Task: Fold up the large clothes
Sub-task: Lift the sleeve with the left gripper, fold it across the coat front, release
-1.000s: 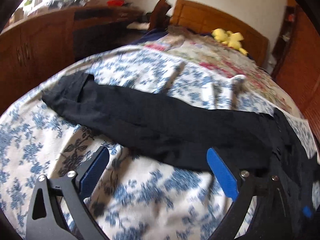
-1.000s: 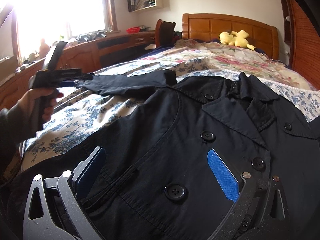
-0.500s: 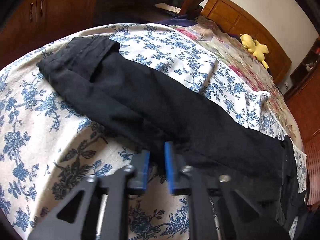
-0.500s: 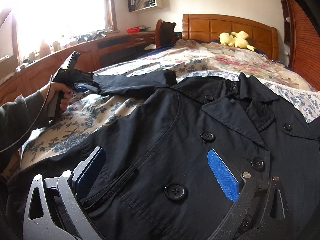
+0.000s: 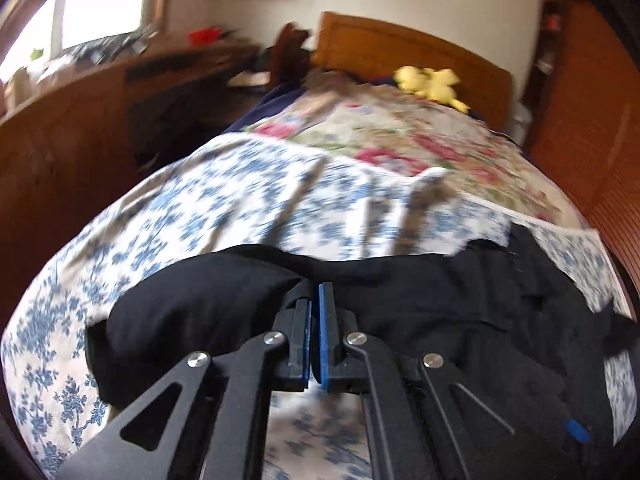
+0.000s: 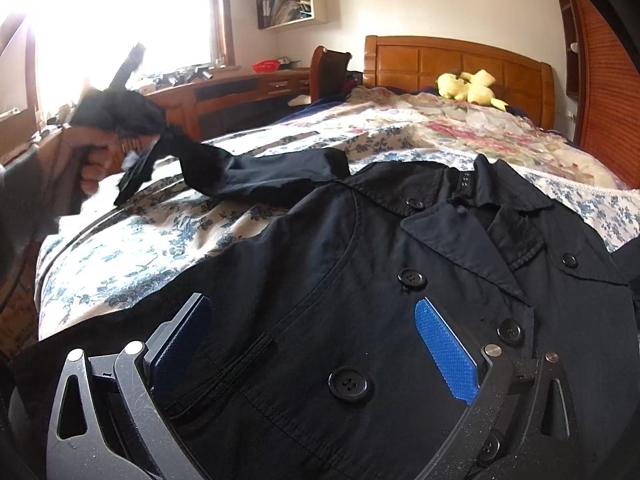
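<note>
Right wrist view, taken from left to right: at nine o'clock a person's hand (image 6: 90, 168) holds the left gripper (image 6: 138, 168), blurred, with the dark sleeve (image 6: 256, 174) of the coat running from its tip toward the centre. The sleeve's end is lifted off the floral bedspread (image 6: 160, 248); the rest of it lies on the cloth up to the shoulder. The black coat (image 6: 360, 248) is spread front-up across the bed from the centre to three o'clock, collar toward twelve, its buttons showing. At six o'clock the right gripper (image 6: 312, 340) stands with its blue pads wide apart, the coat's front panel beneath and between them, neither pad pressing on it. At one o'clock a yellow plush toy (image 6: 470, 86) sits against the wooden headboard (image 6: 456, 58).

In the left wrist view, the left gripper (image 5: 315, 312) at six o'clock has just clamped together on a pinch of the sleeve (image 5: 192, 308), whose bunched end hangs to the left at eight o'clock. The sleeve runs rightward to the coat's body (image 5: 532, 320) at four o'clock.
</note>
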Action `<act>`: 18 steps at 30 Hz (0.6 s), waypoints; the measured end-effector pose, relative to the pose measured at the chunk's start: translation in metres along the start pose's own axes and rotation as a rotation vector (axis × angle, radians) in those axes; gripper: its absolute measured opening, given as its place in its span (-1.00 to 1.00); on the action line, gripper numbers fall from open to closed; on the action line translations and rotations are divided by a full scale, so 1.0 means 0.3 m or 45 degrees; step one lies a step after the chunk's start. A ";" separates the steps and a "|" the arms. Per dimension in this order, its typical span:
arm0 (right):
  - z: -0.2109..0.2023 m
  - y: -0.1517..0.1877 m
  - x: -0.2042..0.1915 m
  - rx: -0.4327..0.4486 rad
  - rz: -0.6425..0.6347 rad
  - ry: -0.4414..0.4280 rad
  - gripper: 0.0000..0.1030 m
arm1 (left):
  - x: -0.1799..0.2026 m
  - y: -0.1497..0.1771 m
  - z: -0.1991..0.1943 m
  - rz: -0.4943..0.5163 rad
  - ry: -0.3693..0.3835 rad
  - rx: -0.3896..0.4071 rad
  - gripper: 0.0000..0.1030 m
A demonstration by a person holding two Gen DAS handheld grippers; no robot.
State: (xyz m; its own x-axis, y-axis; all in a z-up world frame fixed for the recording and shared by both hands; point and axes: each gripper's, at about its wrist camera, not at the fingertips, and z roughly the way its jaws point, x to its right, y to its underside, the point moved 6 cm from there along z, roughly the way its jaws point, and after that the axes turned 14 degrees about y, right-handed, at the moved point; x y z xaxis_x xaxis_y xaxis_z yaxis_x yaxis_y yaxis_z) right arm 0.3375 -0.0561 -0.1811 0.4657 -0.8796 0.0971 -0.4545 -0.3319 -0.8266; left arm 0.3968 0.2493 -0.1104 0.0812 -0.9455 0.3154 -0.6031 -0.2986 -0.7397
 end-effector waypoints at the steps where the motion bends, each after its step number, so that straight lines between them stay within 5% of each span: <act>1: -0.001 -0.001 0.000 0.002 0.001 0.002 1.00 | 0.047 -0.005 -0.013 0.033 0.013 0.000 -1.00; 12: -0.027 -0.012 0.010 0.038 0.015 0.021 1.00 | 0.244 0.191 -0.079 0.155 0.045 -0.081 -0.89; 18: -0.029 -0.012 0.011 0.040 0.014 0.020 1.00 | 0.244 0.307 -0.156 0.162 0.080 -0.094 -0.41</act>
State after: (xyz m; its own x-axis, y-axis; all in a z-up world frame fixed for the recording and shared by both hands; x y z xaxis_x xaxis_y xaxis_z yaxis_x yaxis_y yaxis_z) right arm 0.3340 -0.0606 -0.1732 0.4485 -0.8886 0.0966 -0.4353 -0.3115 -0.8447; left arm 0.3103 0.1586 -0.1276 -0.0478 -0.9643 0.2603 -0.6622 -0.1645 -0.7311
